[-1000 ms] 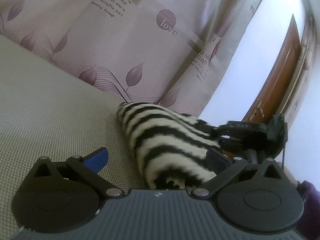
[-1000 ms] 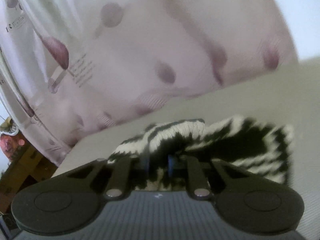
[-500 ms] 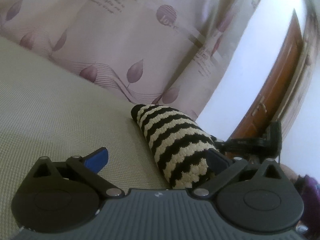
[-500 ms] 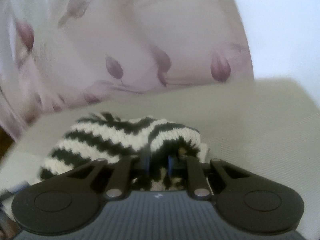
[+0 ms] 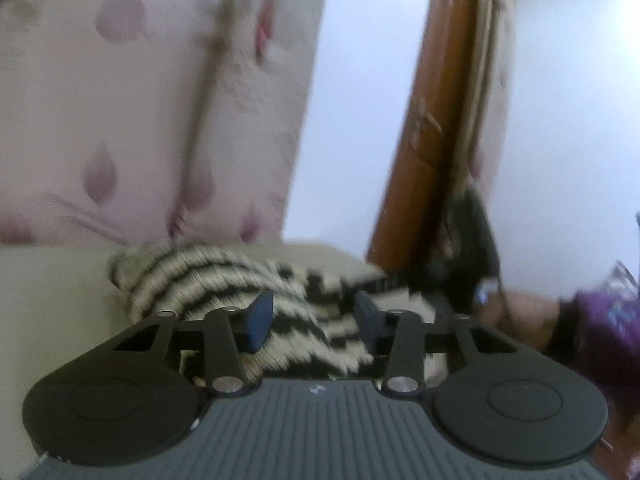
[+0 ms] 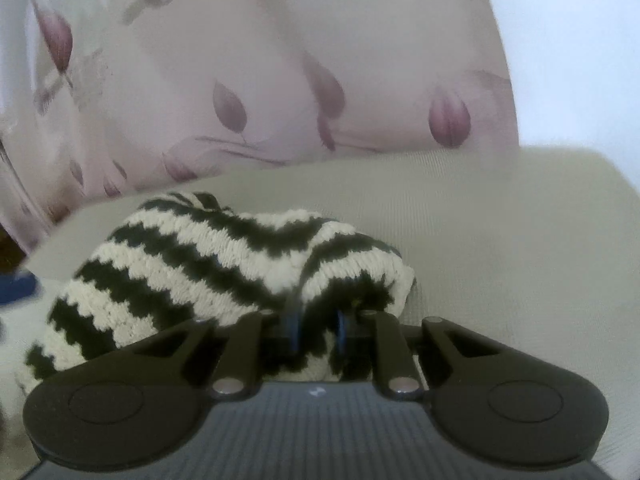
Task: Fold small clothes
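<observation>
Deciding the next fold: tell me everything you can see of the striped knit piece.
The striped knit piece is a chunky knit in black and cream zigzag bands, bunched into a soft mound on the beige woven surface. The right gripper is shut on its near edge, puckering the fabric there. The left gripper has just been closing, with the knit between its blue pads; that view is blurred, so contact is unclear.

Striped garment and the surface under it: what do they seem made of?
Striped garment: chunky knit yarn, likely wool or acrylic; raised stitches show, matte. Surface: beige woven fabric, probably upholstery; fine ribbed weave, matte.
</observation>
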